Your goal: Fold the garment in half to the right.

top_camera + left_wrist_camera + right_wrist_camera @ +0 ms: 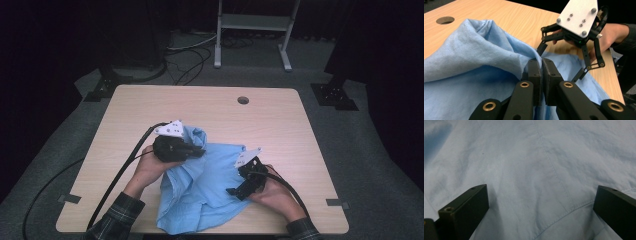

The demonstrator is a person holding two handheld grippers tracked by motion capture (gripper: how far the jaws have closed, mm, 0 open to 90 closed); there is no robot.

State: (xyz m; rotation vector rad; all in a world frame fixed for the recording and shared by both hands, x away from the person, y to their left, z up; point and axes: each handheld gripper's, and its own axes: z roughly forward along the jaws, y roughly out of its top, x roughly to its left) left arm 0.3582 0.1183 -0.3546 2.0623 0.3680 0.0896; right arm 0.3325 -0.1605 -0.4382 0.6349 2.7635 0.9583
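Observation:
A crumpled light blue shirt (pixel 200 187) lies on the near half of the wooden table (pixel 210 105). My left gripper (pixel 199 150) is at the shirt's far left part. In the left gripper view, my left gripper (pixel 541 66) is shut on a raised fold of the shirt (pixel 474 62), with cloth pinched between the pads. My right gripper (pixel 236 181) hovers over the shirt's right side with its jaws wide apart, and my right gripper (pixel 560 63) stands past the fold in the left gripper view. In the right gripper view, my right gripper (pixel 541 202) is open just above flat cloth and a stitched seam (pixel 554 175).
A round cable hole (pixel 243 100) sits near the table's far edge. A metal stand (pixel 252 22) and loose cables (pixel 185 60) are on the floor behind the table. Black cables trail from both grippers over the table's near edge.

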